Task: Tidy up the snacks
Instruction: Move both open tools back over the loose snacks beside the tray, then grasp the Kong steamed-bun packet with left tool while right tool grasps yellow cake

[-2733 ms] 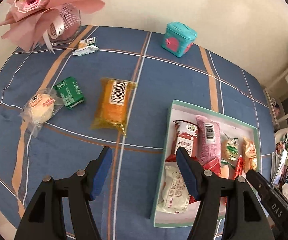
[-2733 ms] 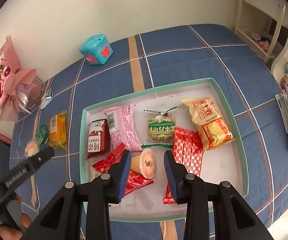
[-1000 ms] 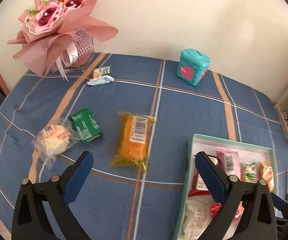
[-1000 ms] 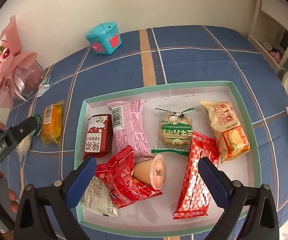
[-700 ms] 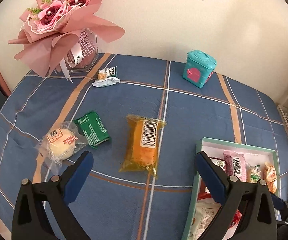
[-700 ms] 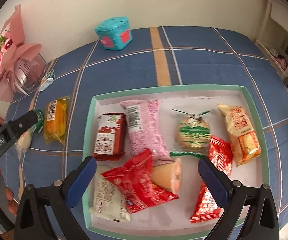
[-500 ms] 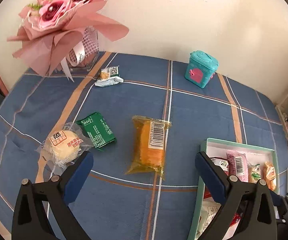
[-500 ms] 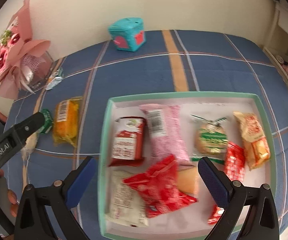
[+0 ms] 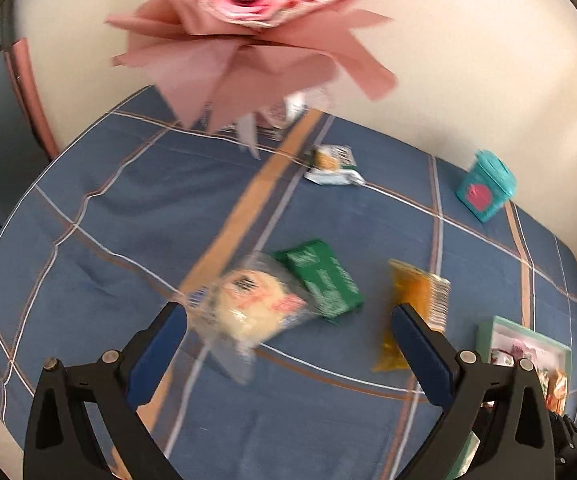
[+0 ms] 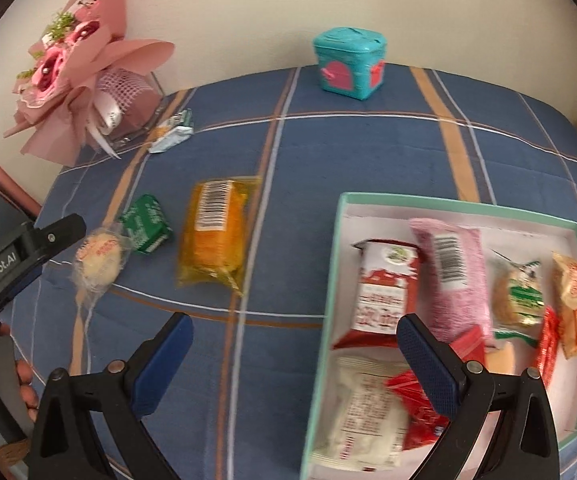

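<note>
Round bun in clear wrapper [image 9: 250, 310]: lying on the blue plaid cloth of the bench [image 9: 128, 200], sitting between the left gripper's spread fingers and a little ahead of them; blurred in the left wrist view.
Green packet [image 9: 322, 278]: lying just beside the bun, its corner touching or overlapping the bun's wrapper.
Orange cake bar [image 10: 214, 232]: lying flat with its barcode up, between the green packet and the box.
Small foil packet [image 9: 332, 166]: resting far back near the bouquet.
Left gripper [image 9: 288, 322]: hovering wide open over the bun, gripping nothing; a hand [image 10: 4, 384] is showing at its handle in the right wrist view.
Right gripper [image 10: 294, 342]: hanging wide open and empty over the box's left edge, one finger above the cloth, the other above the box.
Teal-rimmed box [image 10: 448, 202]: sitting on the bench to the right, holding a red-and-white pack [image 10: 384, 288], a pink bar [image 10: 454, 272], a green-labelled cookie [image 10: 518, 292], an orange pack [image 10: 574, 300], a white pack [image 10: 362, 412] and red wrappers [image 10: 416, 408].
Pink bouquet [image 10: 76, 80]: standing at the back left corner against the wall.
Teal tin [image 10: 350, 62]: standing at the back edge, well apart from the snacks.
</note>
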